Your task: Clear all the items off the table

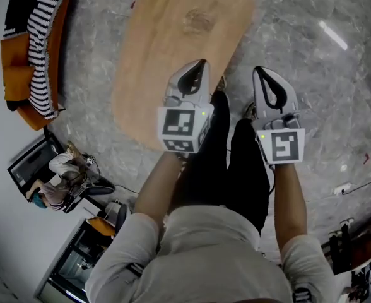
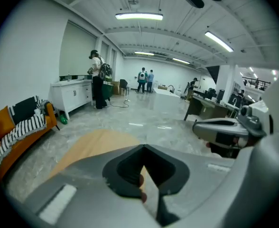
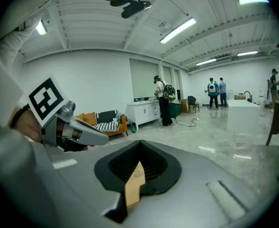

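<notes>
The oval wooden table [image 1: 173, 43] has a bare top; I see no items on it. My left gripper [image 1: 200, 65] is held over the table's near edge, jaws shut with nothing between them. My right gripper [image 1: 261, 73] is level with it, just off the table's right side over the floor, also shut and holding nothing. In the left gripper view, the left gripper [image 2: 143, 147] points across the table [image 2: 89, 146], and the right gripper [image 2: 225, 132] shows at the right. In the right gripper view, the right gripper [image 3: 139, 144] is shut too, with the left gripper [image 3: 68, 127] at the left.
An orange sofa [image 1: 28, 55] with striped cushions stands left of the table. A seated person [image 1: 62, 175] is at a desk lower left. Marble floor surrounds the table. Far off are a white cabinet [image 2: 73, 96], standing people [image 2: 99, 82] and desks [image 2: 210, 108].
</notes>
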### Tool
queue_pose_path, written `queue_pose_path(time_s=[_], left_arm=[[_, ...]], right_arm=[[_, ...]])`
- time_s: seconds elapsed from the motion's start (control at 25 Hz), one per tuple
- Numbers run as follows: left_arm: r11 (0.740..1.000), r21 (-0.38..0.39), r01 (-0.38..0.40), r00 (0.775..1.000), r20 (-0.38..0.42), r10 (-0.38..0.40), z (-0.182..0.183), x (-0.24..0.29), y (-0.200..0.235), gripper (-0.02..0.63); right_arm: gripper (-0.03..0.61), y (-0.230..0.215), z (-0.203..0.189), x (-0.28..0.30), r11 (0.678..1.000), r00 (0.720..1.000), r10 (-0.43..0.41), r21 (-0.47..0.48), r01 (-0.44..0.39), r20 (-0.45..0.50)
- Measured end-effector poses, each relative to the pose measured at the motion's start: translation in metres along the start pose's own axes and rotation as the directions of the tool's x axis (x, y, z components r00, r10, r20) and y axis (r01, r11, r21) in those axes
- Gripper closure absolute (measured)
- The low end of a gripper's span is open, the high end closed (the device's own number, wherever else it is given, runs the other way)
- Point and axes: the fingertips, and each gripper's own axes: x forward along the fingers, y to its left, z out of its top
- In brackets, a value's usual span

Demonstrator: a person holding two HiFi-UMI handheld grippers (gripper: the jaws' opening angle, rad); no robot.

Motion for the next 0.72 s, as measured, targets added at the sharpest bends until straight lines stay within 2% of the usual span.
queue_pose_path(time_s=[0.12, 0.28, 0.4, 0.56, 0.72], left_arm=[[0.999, 0.037, 0.04, 0.998, -0.059, -0.038, -0.02, 0.017, -0.005, 0.594], [0.997, 0.044, 0.07, 0.991, -0.117, -0.065, -0.04, 0.038, -0.007, 0.594], [0.993, 0.071, 0.098, 0.982, -0.168, -0.085, -0.052, 0.055, -0.004, 0.594], [0.976, 0.166, 0.138, 0.965, -0.245, -0.095, -0.058, 0.074, 0.004, 0.594], [0.956, 0.253, 0.147, 0.951, -0.301, -0.066, -0.06, 0.098, 0.028, 0.594]], right_arm=[[0.572, -0.007, -0.024, 0.007, 0.999, 0.999, -0.032, 0.042, 0.033, -0.026], [0.572, -0.014, -0.048, 0.02, 0.998, 0.997, -0.041, 0.051, 0.044, -0.064], [0.572, -0.016, -0.061, 0.032, 0.993, 0.995, -0.061, 0.097, 0.069, -0.084], [0.572, -0.022, -0.071, 0.041, 0.988, 0.992, -0.077, 0.125, 0.089, -0.1], [0.572, -0.03, -0.086, 0.054, 0.983, 0.988, -0.086, 0.151, 0.106, -0.131]])
